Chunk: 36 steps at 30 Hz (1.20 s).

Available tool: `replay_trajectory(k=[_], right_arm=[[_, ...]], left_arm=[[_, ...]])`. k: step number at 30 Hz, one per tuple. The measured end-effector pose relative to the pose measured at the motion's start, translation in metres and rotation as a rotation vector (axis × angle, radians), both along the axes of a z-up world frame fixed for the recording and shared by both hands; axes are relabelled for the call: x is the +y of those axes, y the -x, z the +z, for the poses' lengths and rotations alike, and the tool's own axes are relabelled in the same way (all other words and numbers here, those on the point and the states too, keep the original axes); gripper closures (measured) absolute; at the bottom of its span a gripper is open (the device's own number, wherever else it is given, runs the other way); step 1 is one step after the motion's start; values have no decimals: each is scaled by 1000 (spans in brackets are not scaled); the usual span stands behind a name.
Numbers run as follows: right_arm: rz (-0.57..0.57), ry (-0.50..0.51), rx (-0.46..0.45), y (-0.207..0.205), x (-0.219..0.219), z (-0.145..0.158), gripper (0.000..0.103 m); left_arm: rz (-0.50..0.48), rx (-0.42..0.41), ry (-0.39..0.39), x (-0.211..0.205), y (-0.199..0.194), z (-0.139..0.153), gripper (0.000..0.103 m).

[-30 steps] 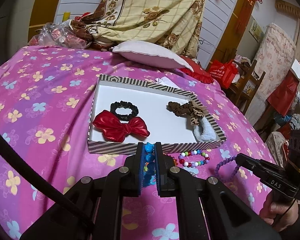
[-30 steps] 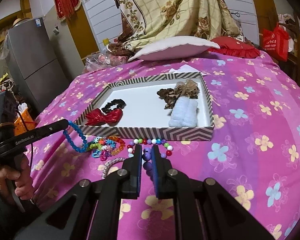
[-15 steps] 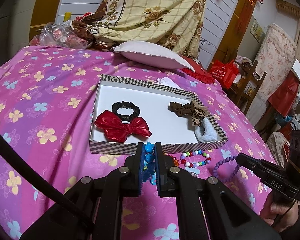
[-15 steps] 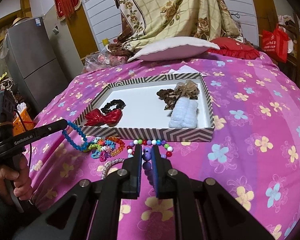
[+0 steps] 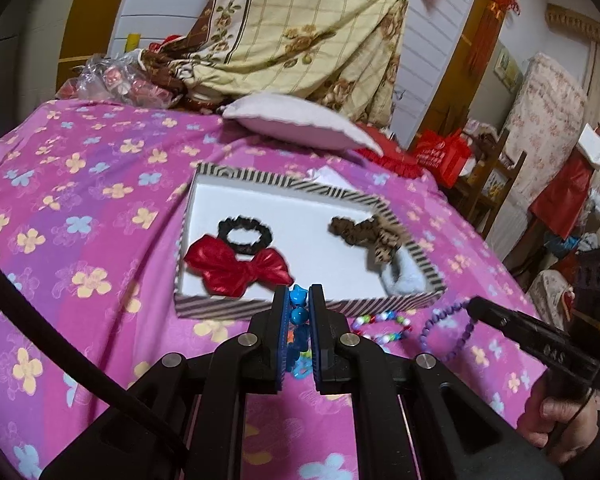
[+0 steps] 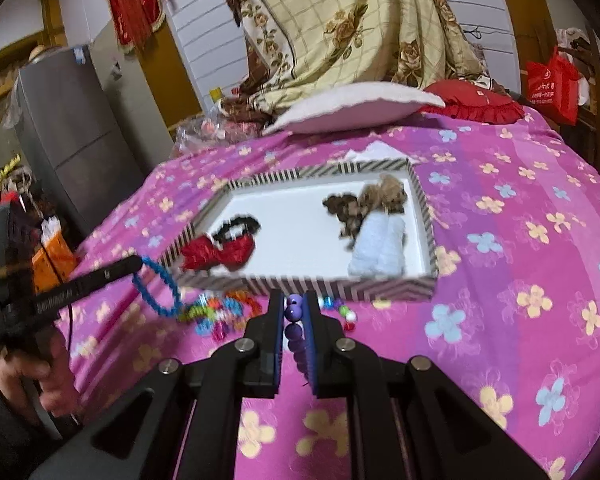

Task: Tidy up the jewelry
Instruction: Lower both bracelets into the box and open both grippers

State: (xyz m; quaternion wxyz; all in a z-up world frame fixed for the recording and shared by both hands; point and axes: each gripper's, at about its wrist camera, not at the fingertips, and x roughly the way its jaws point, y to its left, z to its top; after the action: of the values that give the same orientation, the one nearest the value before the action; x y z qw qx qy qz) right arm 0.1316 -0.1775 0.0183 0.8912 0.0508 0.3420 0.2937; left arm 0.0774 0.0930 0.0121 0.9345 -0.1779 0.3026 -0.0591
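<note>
A striped box (image 5: 236,307) (image 6: 300,283) lies on the pink bedspread and holds a red bow (image 5: 236,267), a black scrunchie (image 5: 244,233), a leopard scrunchie (image 5: 368,233) and a pale blue scrunchie (image 6: 378,246). My left gripper (image 5: 299,300) is shut on a blue bead bracelet (image 6: 156,292), held above the bed just before the box's near wall. My right gripper (image 6: 293,304) is shut on a purple bead bracelet (image 5: 444,330), also lifted near the box front. A multicolour bead bracelet (image 5: 380,326) and bright plastic pieces (image 6: 220,312) lie on the bedspread.
A white pillow (image 5: 300,124) and red cushion (image 6: 472,100) lie beyond the box. A draped floral blanket (image 5: 300,32) rises behind. A grey fridge (image 6: 72,136) stands left, chairs and red bags (image 5: 444,156) right of the bed.
Both grippers have risen and moved toward the box, lifting the blue and purple bracelets off the bedspread. The box contents have not moved.
</note>
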Motion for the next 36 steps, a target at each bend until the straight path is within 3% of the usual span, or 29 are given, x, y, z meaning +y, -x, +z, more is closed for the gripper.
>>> replay_trajectory(k=[7, 12, 20, 25, 28, 36], right_arm=[[1, -46, -48, -27, 11, 32, 93], [1, -60, -49, -54, 23, 35, 93], [-23, -54, 26, -95, 38, 2, 94], [-6, -71, 79, -108, 55, -12, 94], [11, -98, 97, -112, 65, -17, 94], [-81, 7, 180, -134, 68, -60, 94]], left_arm=[[8, -70, 67, -10, -24, 25, 103], [6, -86, 80, -28, -60, 34, 103], [14, 22, 122, -41, -132, -10, 103], [91, 127, 98, -25, -143, -45, 103], [125, 142, 91, -13, -141, -50, 103], [132, 198, 66, -11, -142, -62, 103]])
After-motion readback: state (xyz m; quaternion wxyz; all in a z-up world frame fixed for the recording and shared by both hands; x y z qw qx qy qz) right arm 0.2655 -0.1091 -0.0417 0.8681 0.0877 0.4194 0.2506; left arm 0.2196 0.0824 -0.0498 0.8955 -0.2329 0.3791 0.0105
